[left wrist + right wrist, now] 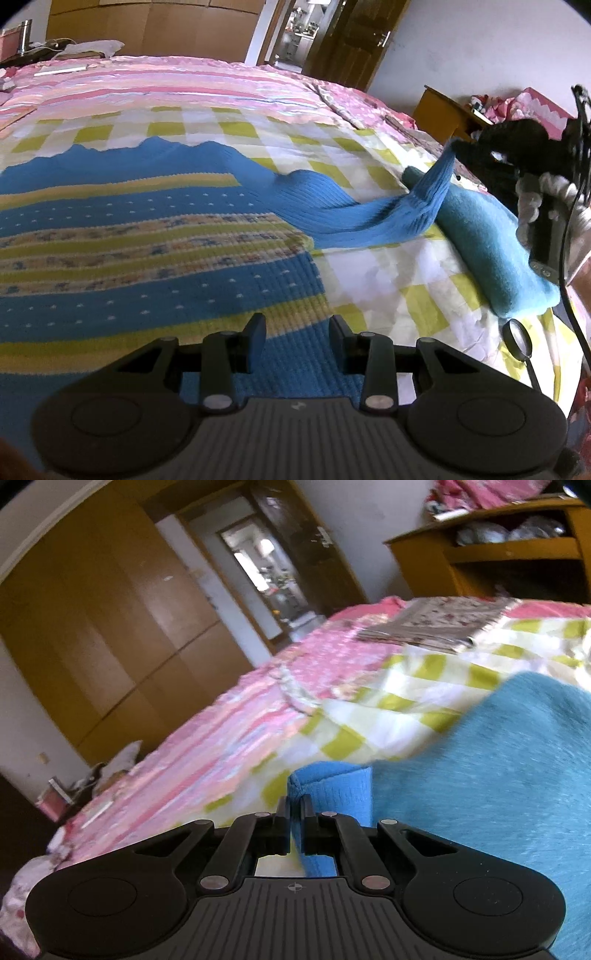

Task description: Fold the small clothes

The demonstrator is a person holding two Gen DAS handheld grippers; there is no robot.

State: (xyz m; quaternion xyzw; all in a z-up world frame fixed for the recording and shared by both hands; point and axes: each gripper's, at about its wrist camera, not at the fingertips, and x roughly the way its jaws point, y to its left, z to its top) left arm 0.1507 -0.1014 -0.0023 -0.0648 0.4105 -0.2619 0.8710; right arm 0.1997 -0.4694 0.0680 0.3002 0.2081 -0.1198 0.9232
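A blue knit sweater (pixel 155 236) with yellow and patterned stripes lies flat on the checked bedspread (pixel 369 273). My left gripper (pixel 297 332) hovers low over its near hem, fingers apart, the fabric lying flat below them. The sweater's ribbed blue sleeve (pixel 373 218) stretches right and rises to its cuff, where my right gripper (pixel 463 146) pinches it. In the right wrist view the right gripper (pixel 295 812) is shut on the blue sleeve cuff (pixel 332 786), which bunches between the pads. A folded teal garment (pixel 491 240) lies under the raised sleeve, and this teal garment (pixel 498 775) fills that view's right side.
A pink striped quilt (pixel 166 81) covers the far half of the bed. A folded flowered cloth (pixel 436 624) sits at the bed's far corner. A wooden shelf unit (pixel 498 554) stands beyond it. A small round lens on a handle (pixel 517 338) lies near the bed's right edge.
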